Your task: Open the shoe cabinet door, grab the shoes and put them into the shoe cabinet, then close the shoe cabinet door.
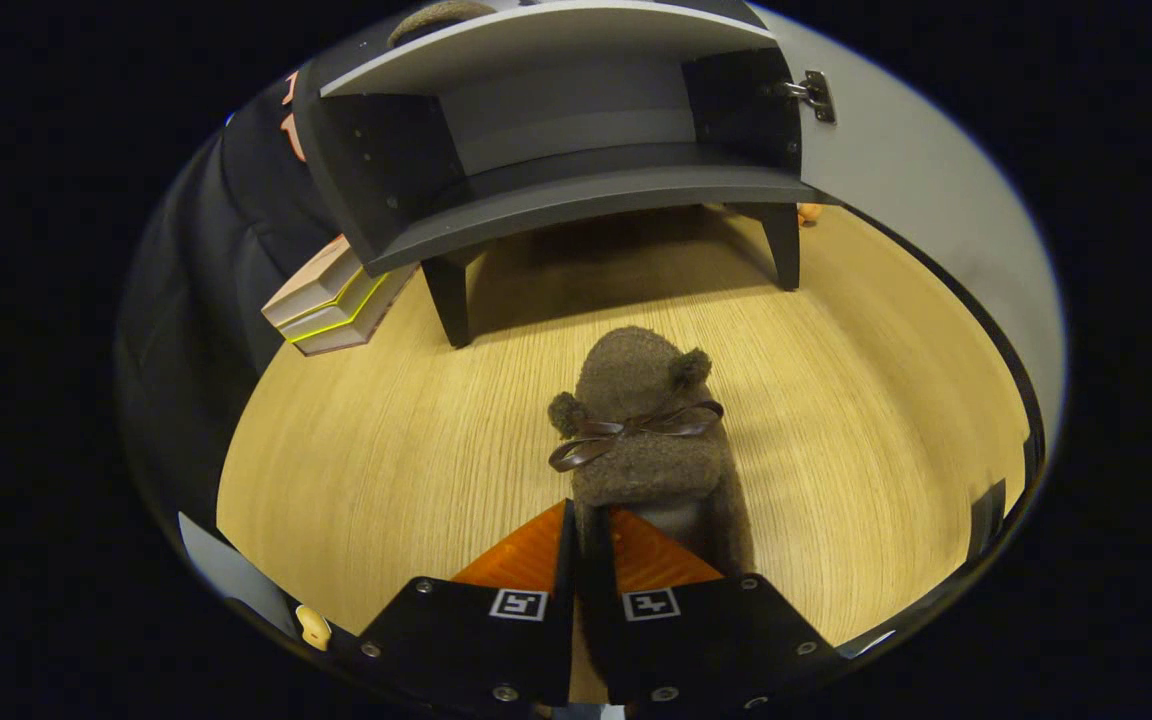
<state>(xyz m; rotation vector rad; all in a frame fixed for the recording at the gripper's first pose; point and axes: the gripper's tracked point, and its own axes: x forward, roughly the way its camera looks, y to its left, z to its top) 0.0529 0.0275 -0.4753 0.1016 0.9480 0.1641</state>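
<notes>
Grey board is making up the shoe cabinet (576, 195), which is standing on short dark legs well beyond the fingers, across the pale wood-grain floor (366, 460). Its door (921, 190) is hanging wide open, swung out to the right of the opening on a metal hinge (814, 95). The compartment behind it is showing one bare shelf and a lighter back panel; no shoe is lying inside. On top of the cabinet, something brown and fuzzy (441, 15) is just peeking over the upper edge, too little of it to tell what it is.

The shoe (648, 435), a brown fleecy slipper with two small pompoms and a thin brown ribbon bow across its upper, is sitting directly ahead of the gripper (591, 535) with its toe pointing toward the cabinet. Its heel end is reaching back between the two fingers, and the fingers are standing nearly together with the heel edge pinched in the narrow gap between them, so both are pressing on the shoe. Whether the sole is resting on the floor or lifted off it cannot be told.

Beyond the fingers and to their left, beside the cabinet's left front leg, a stack of books (331, 300) with a bright yellow-green stripe is leaning against the cabinet's side.
</notes>
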